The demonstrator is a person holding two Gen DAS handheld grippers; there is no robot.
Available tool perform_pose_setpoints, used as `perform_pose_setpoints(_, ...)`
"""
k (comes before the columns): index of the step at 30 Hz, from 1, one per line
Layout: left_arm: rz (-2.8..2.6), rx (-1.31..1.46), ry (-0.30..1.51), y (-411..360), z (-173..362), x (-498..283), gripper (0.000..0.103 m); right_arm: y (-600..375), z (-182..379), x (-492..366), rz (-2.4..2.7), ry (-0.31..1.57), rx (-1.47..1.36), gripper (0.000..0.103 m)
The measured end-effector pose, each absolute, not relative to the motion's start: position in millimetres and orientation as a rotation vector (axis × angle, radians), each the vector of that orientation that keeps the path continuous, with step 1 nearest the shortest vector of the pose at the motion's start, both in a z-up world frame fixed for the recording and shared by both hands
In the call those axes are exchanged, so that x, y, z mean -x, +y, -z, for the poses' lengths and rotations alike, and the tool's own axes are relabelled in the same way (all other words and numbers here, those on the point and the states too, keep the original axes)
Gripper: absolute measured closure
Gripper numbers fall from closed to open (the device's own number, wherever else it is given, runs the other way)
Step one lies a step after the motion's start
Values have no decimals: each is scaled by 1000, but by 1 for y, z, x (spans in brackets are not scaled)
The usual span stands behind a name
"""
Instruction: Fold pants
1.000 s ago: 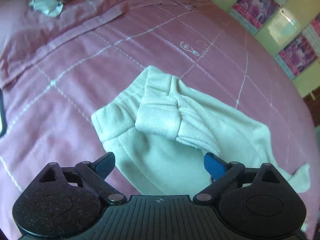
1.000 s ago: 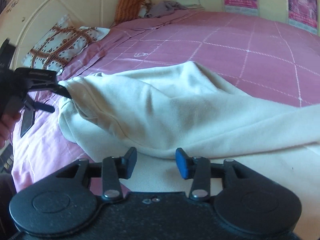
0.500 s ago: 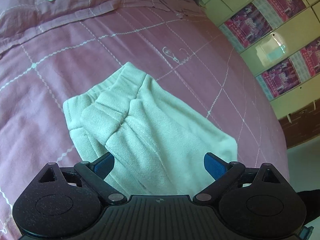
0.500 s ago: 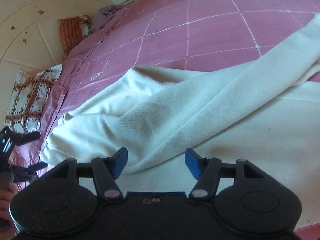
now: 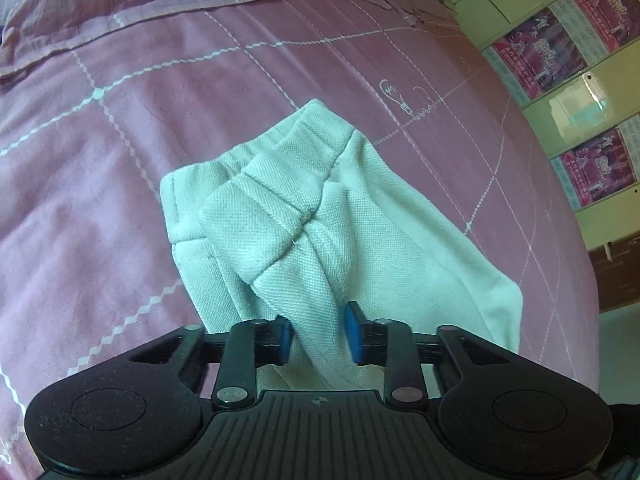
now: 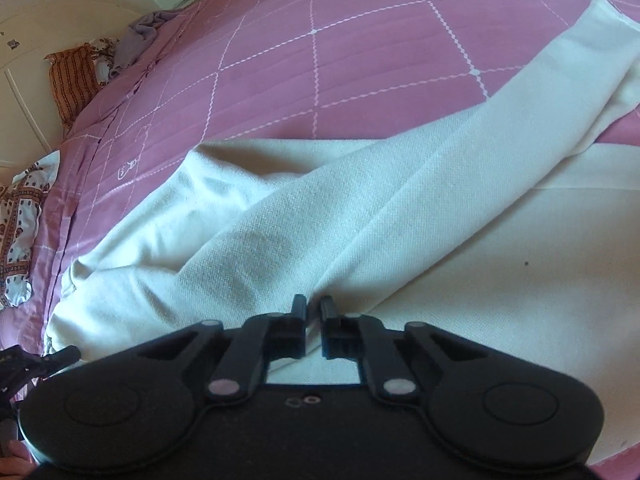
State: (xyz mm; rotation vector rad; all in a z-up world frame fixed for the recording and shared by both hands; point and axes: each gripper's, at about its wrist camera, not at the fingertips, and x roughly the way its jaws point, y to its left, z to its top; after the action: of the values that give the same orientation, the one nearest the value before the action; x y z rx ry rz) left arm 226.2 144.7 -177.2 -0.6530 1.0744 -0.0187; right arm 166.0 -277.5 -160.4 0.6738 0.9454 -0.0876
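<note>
The white pants (image 5: pixel 320 216) lie on the pink quilt (image 5: pixel 120 120), filling the middle of both frames. At the lower centre of its frame, the left gripper (image 5: pixel 318 332) pinches a raised ridge of their fabric. The right gripper (image 6: pixel 313 310) seems clamped on a thin fold of the pant leg (image 6: pixel 400 200) running toward the upper right, its fingertips nearly together.

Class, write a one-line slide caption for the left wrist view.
Left tool shut on a fold of the cream pants lying on a pink quilted bedspread.
</note>
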Motion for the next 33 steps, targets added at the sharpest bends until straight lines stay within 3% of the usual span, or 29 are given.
perform_pose_setpoints(6,53,619,975,172,141,-246,87,-263,116,-126,-84,839,-674,102)
perform_pose_setpoints(10,41,583,1062,179,166,-247,87,-223,103,-125,-157,825,-551,101)
perform_pose_setpoints(11,45,602,1090,177,177,-244,87,-222,110,-131,-132,857,-536,96)
perform_pose_setpoints(12,43,613,1095,177,181,-240,87,-224,117,-136,-104,886,-549,81)
perform_pose_setpoints(14,43,614,1074,173,185,-233,87,-239,126,-139,-60,891,-604,71)
perform_pose_setpoints(16,50,625,1081,170,188,-235,85,-253,129,-142,14,899,-604,45)
perform_pose_setpoints(18,45,640,1073,167,189,-238,77,-270,130,-143,79,885,-610,37)
perform_pose_setpoints(26,63,598,1032,156,182,-235,74,-298,147,-185,228,990,-660,42)
perform_pose_setpoints(27,61,602,1031,157,183,-234,74,-300,151,-189,253,1011,-668,48)
perform_pose_setpoints(29,58,607,1032,160,185,-233,74,-304,158,-192,290,1037,-678,73)
perform_pose_setpoints(30,57,607,1033,162,186,-233,74,-307,160,-190,295,1043,-676,92)
perform_pose_setpoints(33,62,606,1028,166,187,-233,75,-322,161,-170,278,1028,-762,99)
